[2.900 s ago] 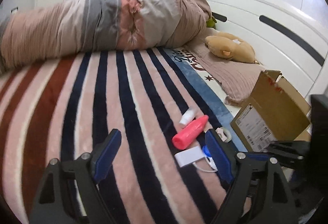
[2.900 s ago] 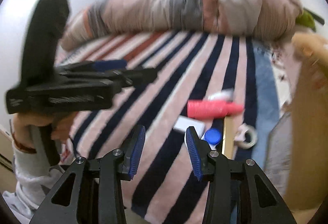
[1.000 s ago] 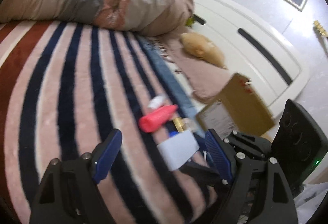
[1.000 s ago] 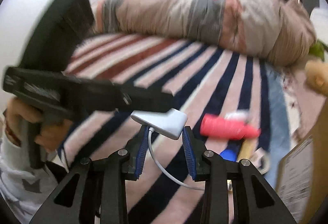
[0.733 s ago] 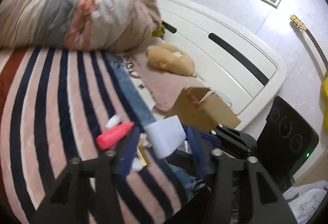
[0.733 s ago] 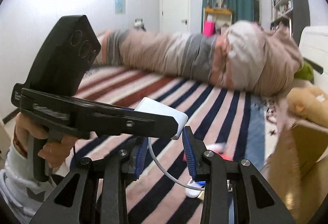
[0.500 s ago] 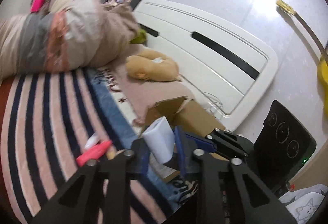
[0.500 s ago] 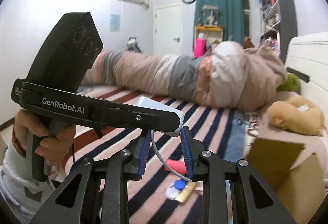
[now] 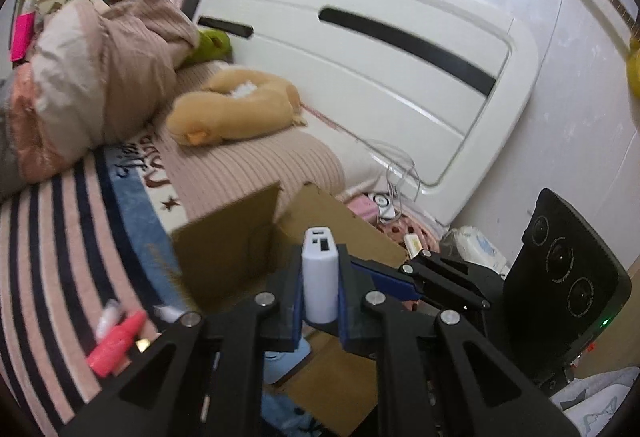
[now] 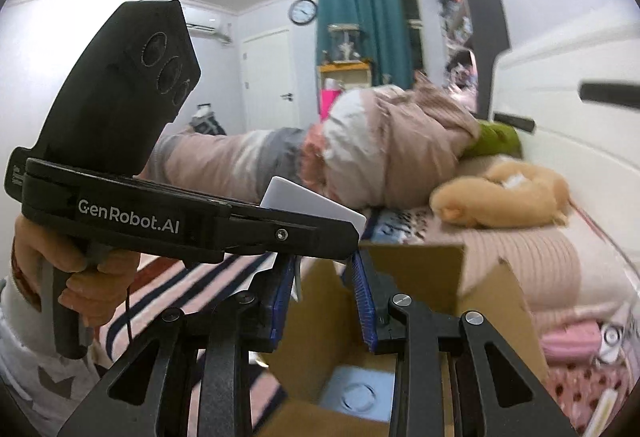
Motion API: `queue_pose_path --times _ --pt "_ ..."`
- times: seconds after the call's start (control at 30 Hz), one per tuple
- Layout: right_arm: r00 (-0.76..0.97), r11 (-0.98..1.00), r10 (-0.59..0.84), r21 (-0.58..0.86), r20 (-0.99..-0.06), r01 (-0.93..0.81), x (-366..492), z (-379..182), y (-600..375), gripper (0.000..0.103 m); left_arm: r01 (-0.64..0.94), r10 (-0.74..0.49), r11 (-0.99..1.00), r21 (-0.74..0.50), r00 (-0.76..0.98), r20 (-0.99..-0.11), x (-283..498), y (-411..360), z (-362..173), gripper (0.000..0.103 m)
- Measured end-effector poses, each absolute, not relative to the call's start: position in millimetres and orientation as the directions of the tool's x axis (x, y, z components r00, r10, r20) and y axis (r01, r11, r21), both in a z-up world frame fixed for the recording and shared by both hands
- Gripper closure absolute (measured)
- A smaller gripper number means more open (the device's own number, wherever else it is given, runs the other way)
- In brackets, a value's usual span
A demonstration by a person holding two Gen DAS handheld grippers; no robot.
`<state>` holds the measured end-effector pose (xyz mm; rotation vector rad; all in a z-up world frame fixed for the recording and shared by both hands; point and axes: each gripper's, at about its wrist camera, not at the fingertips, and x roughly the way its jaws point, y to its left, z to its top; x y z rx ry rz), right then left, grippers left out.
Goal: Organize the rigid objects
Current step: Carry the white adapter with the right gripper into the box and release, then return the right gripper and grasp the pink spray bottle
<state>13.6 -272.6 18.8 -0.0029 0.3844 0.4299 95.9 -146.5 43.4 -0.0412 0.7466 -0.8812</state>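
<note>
The white power bank (image 9: 320, 277) stands upright, clamped between the 2 fingers of the left gripper (image 9: 319, 301), above the open cardboard box (image 9: 228, 241) at the bed's edge. The right gripper (image 10: 324, 305) hangs over the box, fingers parted, gripping nothing. A pink bottle (image 9: 114, 343) lies on the striped blanket (image 9: 52, 237).

The left gripper (image 9: 320, 287) was pressed closed on both sides of a white power bank (image 9: 319, 277), while the right gripper (image 10: 324, 301) hovered just beside it with its jaws apart.
</note>
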Motion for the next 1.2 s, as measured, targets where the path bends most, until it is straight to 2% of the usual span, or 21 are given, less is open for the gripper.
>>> queue_pose_path --times 0.3,0.6,0.73,0.77,0.87,0.93,1.0,1.07,1.13,1.2 --pt "0.784 0.932 0.358 0.148 -0.507 -0.330 31.7 -19.1 -303.0 0.078 0.668 -0.662 0.662 -0.341 0.307 -0.683 116.4 -197.3 0.4 0.093" --pt "0.753 0.944 0.325 0.150 -0.572 -0.294 39.5 -32.9 -309.3 0.078 0.659 -0.636 0.670 -0.342 0.272 -0.722 128.3 -211.4 -16.1 0.093" --pt "0.746 0.946 0.320 0.153 -0.584 -0.285 42.1 -33.9 -307.0 0.069 0.648 -0.619 0.685 -0.333 0.277 -0.735 129.7 -209.4 -18.3 0.092" --pt "0.747 0.946 0.319 0.152 -0.584 -0.285 41.9 -33.7 -306.3 0.068 0.645 -0.614 0.691 -0.328 0.284 -0.736 129.8 -207.8 -18.2 0.090" --pt "0.750 0.950 0.308 0.139 -0.585 -0.281 39.7 -31.7 -302.5 0.062 0.630 -0.608 0.707 -0.322 0.309 -0.731 129.2 -199.0 -16.5 0.073" --pt "0.753 0.951 0.302 0.135 -0.585 -0.277 38.4 -29.9 -300.1 0.059 0.621 -0.623 0.707 -0.339 0.320 -0.714 128.3 -188.4 -12.0 0.067" --pt "0.755 0.953 0.295 0.130 -0.585 -0.272 37.2 -27.6 -296.8 0.057 0.610 -0.626 0.716 -0.340 0.344 -0.700 125.7 -177.8 -5.6 0.054" --pt "0.758 0.955 0.291 0.125 -0.583 -0.271 35.8 -24.2 -291.4 0.055 0.596 -0.611 0.738 -0.317 0.390 -0.689 120.5 -163.2 3.4 0.048" --pt "0.762 0.953 0.296 0.121 -0.576 -0.278 35.0 -19.5 -284.9 0.055 0.583 -0.604 0.753 -0.305 0.427 -0.673 115.0 -146.3 12.1 0.046" --pt "0.767 0.949 0.307 0.118 -0.564 -0.293 33.6 -12.8 -275.3 0.055 0.566 -0.600 0.767 -0.303 0.464 -0.652 109.5 -125.9 20.7 0.039"
